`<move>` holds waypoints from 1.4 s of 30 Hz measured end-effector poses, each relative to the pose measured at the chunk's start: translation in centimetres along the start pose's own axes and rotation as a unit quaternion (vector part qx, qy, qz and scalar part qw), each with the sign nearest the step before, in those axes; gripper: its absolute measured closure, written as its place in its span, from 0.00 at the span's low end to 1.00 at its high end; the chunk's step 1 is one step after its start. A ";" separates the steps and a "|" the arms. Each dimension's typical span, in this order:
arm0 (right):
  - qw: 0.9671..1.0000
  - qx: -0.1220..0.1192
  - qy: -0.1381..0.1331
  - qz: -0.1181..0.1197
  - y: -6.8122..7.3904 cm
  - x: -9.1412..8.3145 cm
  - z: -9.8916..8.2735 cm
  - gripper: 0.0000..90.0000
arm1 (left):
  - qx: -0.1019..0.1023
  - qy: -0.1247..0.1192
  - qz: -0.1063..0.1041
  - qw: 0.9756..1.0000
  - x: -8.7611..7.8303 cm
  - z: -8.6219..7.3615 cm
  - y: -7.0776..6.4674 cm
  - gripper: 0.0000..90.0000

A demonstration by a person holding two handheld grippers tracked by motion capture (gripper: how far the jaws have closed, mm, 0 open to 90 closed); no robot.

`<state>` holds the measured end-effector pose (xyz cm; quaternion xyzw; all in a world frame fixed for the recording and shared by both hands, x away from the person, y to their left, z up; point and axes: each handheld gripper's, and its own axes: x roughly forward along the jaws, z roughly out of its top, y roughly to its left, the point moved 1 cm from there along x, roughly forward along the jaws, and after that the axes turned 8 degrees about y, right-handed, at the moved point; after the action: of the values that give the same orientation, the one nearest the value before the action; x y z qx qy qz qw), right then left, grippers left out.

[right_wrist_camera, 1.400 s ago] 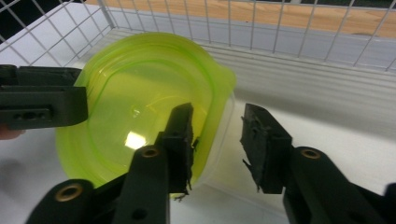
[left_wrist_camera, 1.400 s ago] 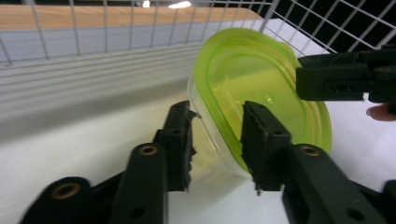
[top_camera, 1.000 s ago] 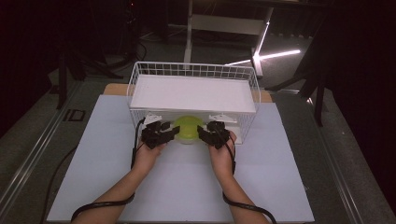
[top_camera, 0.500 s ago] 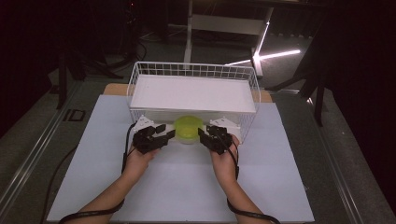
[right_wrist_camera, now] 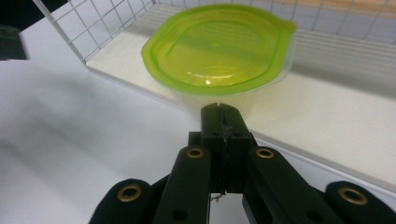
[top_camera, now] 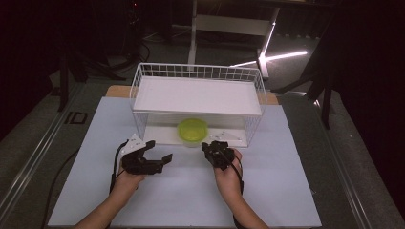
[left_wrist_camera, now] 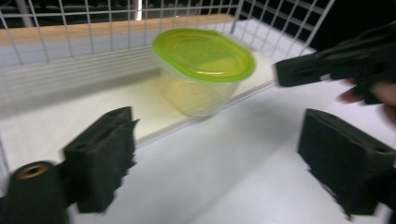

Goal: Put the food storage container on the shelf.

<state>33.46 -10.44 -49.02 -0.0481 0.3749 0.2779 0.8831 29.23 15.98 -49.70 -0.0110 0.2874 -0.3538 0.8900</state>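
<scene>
Your left claw (top_camera: 160,151) is opening wide, empty; your right claw (top_camera: 211,149) is closing shut on nothing. The green-lidded container (top_camera: 193,130) is sitting on the wire rack's (top_camera: 198,71) lower shelf, seemingly placed.

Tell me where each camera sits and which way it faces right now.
High view: above the person's side, looking forward and down; both hands, left gripper, right gripper.
Left gripper view: rides it, open jaws framing the green-lidded container.
Right gripper view: shut jaws facing the container.
All share the container inside the wire basket.
</scene>
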 end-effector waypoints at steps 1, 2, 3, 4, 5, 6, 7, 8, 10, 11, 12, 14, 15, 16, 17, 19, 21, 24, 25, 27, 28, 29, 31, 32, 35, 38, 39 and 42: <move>1.000 0.000 0.003 0.000 0.1 0.2 -0.1 1.00 | -0.002 -0.004 -0.005 1.000 -0.2 -0.2 -0.1 0.02; 1.000 0.000 0.003 0.000 0.2 0.4 -0.1 1.00 | -0.003 -0.007 -0.004 1.000 -0.5 -0.5 -0.2 0.02; 1.000 0.001 0.004 0.001 0.3 0.7 -0.2 1.00 | -0.008 -0.015 -0.004 1.000 -0.7 -0.7 -0.3 0.02; 1.000 0.002 0.007 0.003 0.4 0.9 -0.2 1.00 | -0.011 -0.025 -0.007 1.000 -0.9 -0.9 -0.4 0.02; 1.000 0.005 0.006 0.003 0.5 1.2 -0.2 1.00 | -0.012 -0.028 -0.008 0.999 -1.1 -1.1 -0.5 0.02; 1.000 0.006 0.006 0.003 0.6 1.5 -0.2 1.00 | -0.013 -0.036 -0.011 0.999 -1.2 -1.3 -0.6 0.02; 1.000 0.007 0.010 0.004 0.7 1.8 -0.2 1.00 | -0.010 -0.038 -0.013 0.999 -1.3 -1.4 -0.6 0.02; 1.000 0.007 0.011 0.003 0.7 2.1 -0.2 1.00 | -0.008 -0.037 -0.008 0.999 -1.3 -1.5 -0.7 0.02; 1.000 0.009 0.013 0.004 0.8 2.8 -0.1 1.00 | -0.005 -0.036 -0.003 0.999 -1.4 -1.6 -0.7 0.02; 1.000 0.013 0.014 0.005 0.9 3.1 0.0 1.00 | -0.006 -0.038 -0.003 0.999 -1.5 -1.6 -0.7 0.02; 1.000 0.014 0.015 0.003 0.9 3.3 0.1 1.00 | -0.006 -0.041 -0.003 0.999 -1.5 -1.7 -0.7 0.02; 1.000 0.016 0.018 0.003 0.8 3.9 0.2 1.00 | -0.008 -0.044 -0.004 0.999 -1.6 -1.7 -0.6 0.02; 1.000 0.018 0.019 0.002 0.8 4.1 0.3 1.00 | -0.007 -0.045 -0.002 0.999 -1.7 -1.7 -0.6 0.02; 1.000 0.018 0.019 0.001 0.8 4.3 0.4 1.00 | -0.006 -0.043 -0.001 0.999 -1.7 -1.7 -0.6 0.02; 1.000 0.018 0.020 0.000 0.7 4.5 0.6 1.00 | -0.007 -0.043 -0.002 0.999 -1.7 -1.7 -0.5 0.02; 1.000 0.023 0.019 0.000 0.6 4.7 0.8 1.00 | -0.011 -0.045 -0.004 0.999 -1.7 -1.9 -0.4 0.02; 1.000 0.024 0.018 -0.002 0.6 5.0 1.0 1.00 | -0.013 -0.045 -0.006 0.999 -1.7 -2.0 -0.4 0.02; 1.000 0.025 0.018 -0.006 0.6 5.4 1.3 1.00 | -0.015 -0.040 -0.005 0.999 -1.5 -2.1 -0.3 0.02; 0.999 0.028 0.017 -0.004 0.6 5.5 1.4 1.00 | -0.016 -0.041 -0.005 0.999 -1.4 -2.1 -0.3 0.02; 0.999 0.028 0.018 -0.005 0.6 5.7 1.6 1.00 | -0.013 -0.036 -0.005 0.999 -1.3 -2.2 -0.3 0.02; 1.000 0.025 0.016 -0.008 0.6 5.8 1.7 1.00 | -0.011 -0.038 -0.005 0.999 -1.3 -2.3 -0.4 0.02; 1.000 0.025 0.016 -0.008 0.6 5.9 1.8 1.00 | -0.011 -0.042 -0.006 0.999 -1.3 -2.3 -0.4 0.02; 0.999 0.030 0.015 -0.010 0.4 6.1 2.2 1.00 | -0.008 -0.039 -0.004 0.999 -1.3 -2.3 -0.4 0.02; 0.999 0.033 0.017 -0.006 0.3 6.2 2.3 1.00 | -0.009 -0.043 -0.006 0.999 -1.3 -2.3 -0.4 0.02; 0.999 0.035 0.027 -0.001 0.5 6.5 2.2 0.97 | -0.010 -0.043 -0.007 0.999 -1.3 -2.3 -0.4 0.02; 0.999 0.021 0.033 0.001 0.9 6.2 1.8 0.92 | -0.019 -0.045 -0.009 0.999 -1.5 -2.4 -0.2 0.02; 0.999 0.019 0.037 0.005 1.0 6.0 1.6 0.89 | -0.017 -0.042 -0.010 0.999 -1.5 -2.4 -0.2 0.02; 0.999 0.012 0.037 0.017 1.2 5.3 1.3 0.86 | -0.012 -0.039 -0.006 0.999 -1.6 -2.4 -0.1 0.02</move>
<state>36.62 -6.62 -51.60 -0.0417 0.4112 0.2865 0.8643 26.96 17.38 -50.89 -0.0371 0.2568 -0.3549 0.8982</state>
